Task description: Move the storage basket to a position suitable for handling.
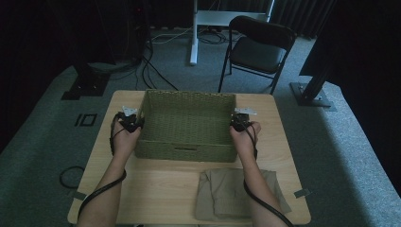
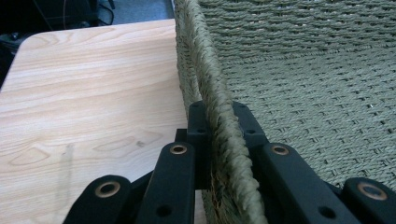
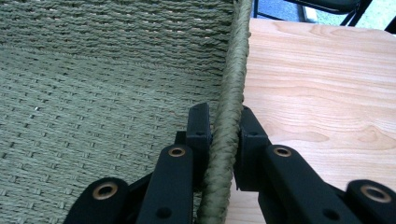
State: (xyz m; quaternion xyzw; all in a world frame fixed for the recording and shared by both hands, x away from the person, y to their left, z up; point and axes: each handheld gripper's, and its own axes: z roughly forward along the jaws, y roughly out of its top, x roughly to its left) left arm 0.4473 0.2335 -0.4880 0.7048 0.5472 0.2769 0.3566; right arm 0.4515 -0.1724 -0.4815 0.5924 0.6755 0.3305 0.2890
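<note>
Evidently light and probably fairly stiff, the empty olive-green woven rectangular basket point(image 1: 185, 124) is clamped by its braided side rims, left gripper point(image 2: 219, 122) and right gripper point(image 3: 224, 123) each closed on one.

Both forearms were bare, with no sleeves in sight. The left gripper point(image 1: 131, 122) and the right gripper point(image 1: 239, 121), one at each side wall of the basket point(image 1: 187, 124), were black, each topped by a pale grey plate. A black cable point(image 1: 101, 189) trailed back from each along the forearm. Up close, the jaws were matte black linkage bars with brass-coloured rivets point(image 2: 178, 150) at the pivots and small screw holes.
</note>
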